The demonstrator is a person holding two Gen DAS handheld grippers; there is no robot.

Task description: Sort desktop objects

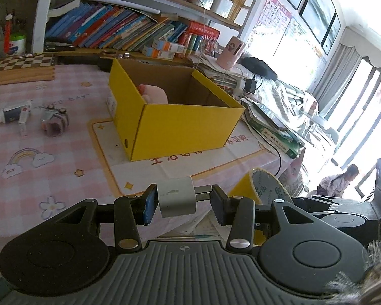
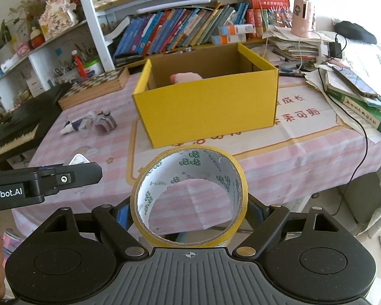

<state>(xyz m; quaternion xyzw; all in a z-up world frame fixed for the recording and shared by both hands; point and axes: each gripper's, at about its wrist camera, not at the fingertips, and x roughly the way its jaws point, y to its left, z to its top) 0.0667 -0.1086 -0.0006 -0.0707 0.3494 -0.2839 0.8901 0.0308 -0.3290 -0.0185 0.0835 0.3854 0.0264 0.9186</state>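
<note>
In the left wrist view my left gripper (image 1: 184,207) is shut on a small silver adapter block (image 1: 176,198), held above the near edge of the pink checked tablecloth (image 1: 50,172). My right gripper (image 2: 189,213) is shut on a roll of yellow tape (image 2: 190,152), gripped across its width, with the cloth showing through its hole. Ahead of both stands an open yellow cardboard box (image 2: 208,109) (image 1: 180,124) with a pink soft thing (image 2: 186,77) (image 1: 153,92) inside. The left gripper (image 2: 71,175) also shows at the left of the right wrist view, and the tape roll (image 1: 266,188) at the right of the left wrist view.
A small tube (image 2: 76,124) and a bundle of little bottles (image 2: 105,124) lie left of the box. A chessboard (image 2: 96,86) sits at the back left and a keyboard (image 2: 12,129) off the left edge. Stacked books with a phone (image 2: 355,89) and a black cable (image 2: 363,137) crowd the right. A person (image 1: 337,183) sits far right.
</note>
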